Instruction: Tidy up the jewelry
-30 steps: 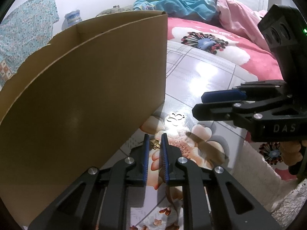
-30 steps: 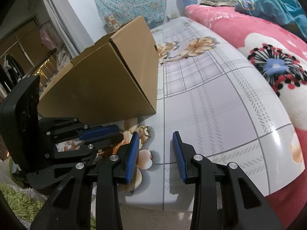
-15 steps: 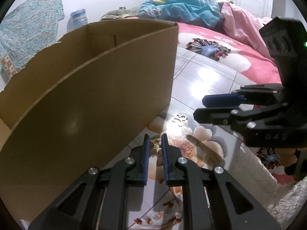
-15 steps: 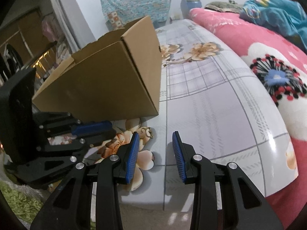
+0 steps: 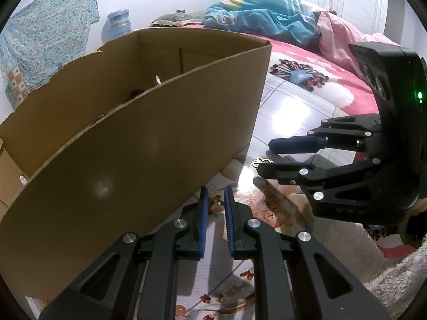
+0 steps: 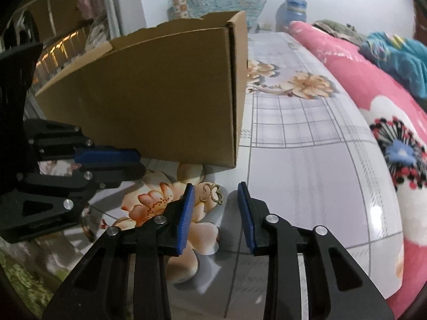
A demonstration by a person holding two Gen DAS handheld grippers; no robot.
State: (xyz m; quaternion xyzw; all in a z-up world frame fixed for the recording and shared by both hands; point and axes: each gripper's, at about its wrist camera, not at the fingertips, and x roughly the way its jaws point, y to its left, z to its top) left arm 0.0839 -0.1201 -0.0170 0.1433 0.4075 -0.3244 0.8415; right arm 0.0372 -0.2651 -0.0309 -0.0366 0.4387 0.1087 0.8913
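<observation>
L gripper (image 5: 214, 202) clamps gold charm (image 5: 215, 200); R gripper (image 6: 215, 202) closing, ring (image 6: 212, 192) between, untouched.

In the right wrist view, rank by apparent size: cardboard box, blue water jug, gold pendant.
1. cardboard box, by far the largest.
2. blue water jug, though it stands far back, so distance shrinks it.
3. gold pendant, smallest despite lying nearest.

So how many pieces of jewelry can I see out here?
2. A bronze flower charm is pinched in the left gripper; a gold looped piece lies on the table by the cardboard box, near its corner. More may sit hidden inside the box.
</observation>
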